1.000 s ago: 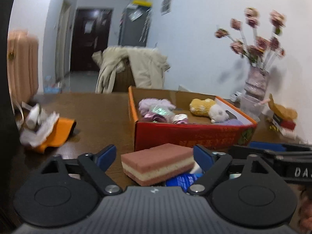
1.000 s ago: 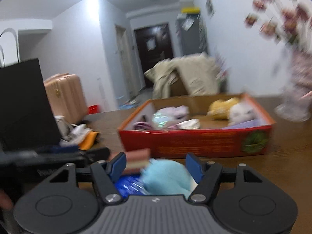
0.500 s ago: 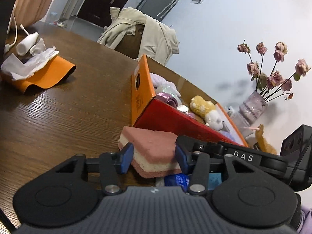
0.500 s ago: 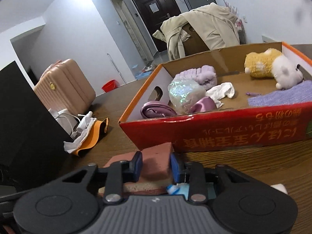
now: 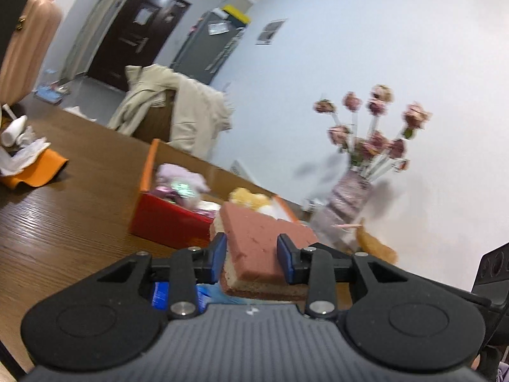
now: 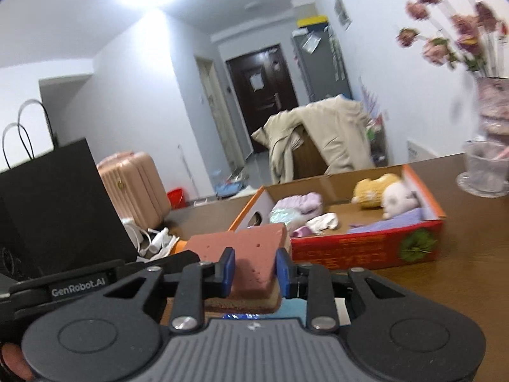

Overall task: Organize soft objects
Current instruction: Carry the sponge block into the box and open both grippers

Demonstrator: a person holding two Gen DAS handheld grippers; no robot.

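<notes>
The sponge [image 5: 254, 248] hides part of the blurred red box [image 5: 165, 222].

On the black body of your left hand-held gripper [image 6: 95, 281], seen from the right wrist camera, you can read white lettering: "GenRobot.AI". The gold characters along the front of the red cardboard box [image 6: 366, 248] are too blurred for you to read.
</notes>
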